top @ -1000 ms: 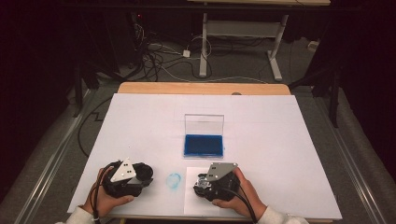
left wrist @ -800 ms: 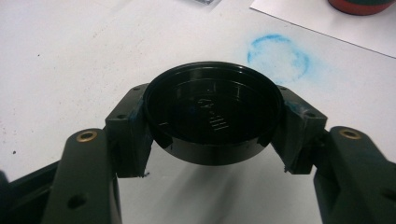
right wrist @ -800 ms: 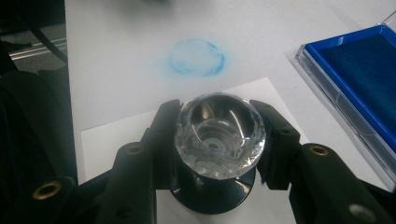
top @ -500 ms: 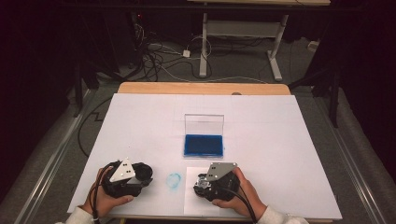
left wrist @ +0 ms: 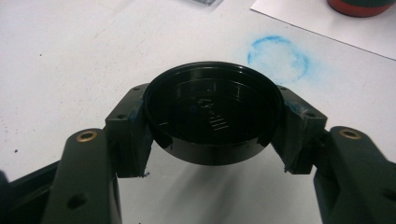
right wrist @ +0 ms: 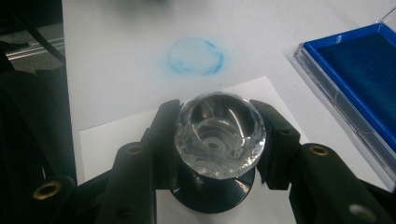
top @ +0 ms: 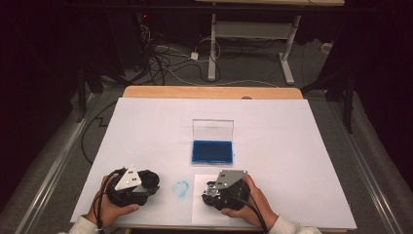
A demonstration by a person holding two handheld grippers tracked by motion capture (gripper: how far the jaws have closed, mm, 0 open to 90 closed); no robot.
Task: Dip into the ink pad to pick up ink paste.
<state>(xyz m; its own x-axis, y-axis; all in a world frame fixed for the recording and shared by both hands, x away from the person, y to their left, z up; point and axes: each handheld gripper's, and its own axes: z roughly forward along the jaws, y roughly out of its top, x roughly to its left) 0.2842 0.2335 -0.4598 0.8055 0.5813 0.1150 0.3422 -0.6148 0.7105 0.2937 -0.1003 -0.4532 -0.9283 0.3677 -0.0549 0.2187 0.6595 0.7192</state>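
Now the left hand-held gripper point(left wrist: 212, 140) clamps a black lid point(left wrist: 212, 116), hollow upward; the right hand-held gripper point(right wrist: 217, 140) grips an upright stamp point(right wrist: 219, 135).

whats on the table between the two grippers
A smudged blue ink ring on the white table cover, seen in the high view, between the left gripper with its black cap and the right gripper with its stamp.

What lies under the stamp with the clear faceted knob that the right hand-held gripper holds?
A white paper sheet lies under the stamp, on the table beside the blue ink smudge. The stamp's dark base covers the paper below it, so any print there is hidden.
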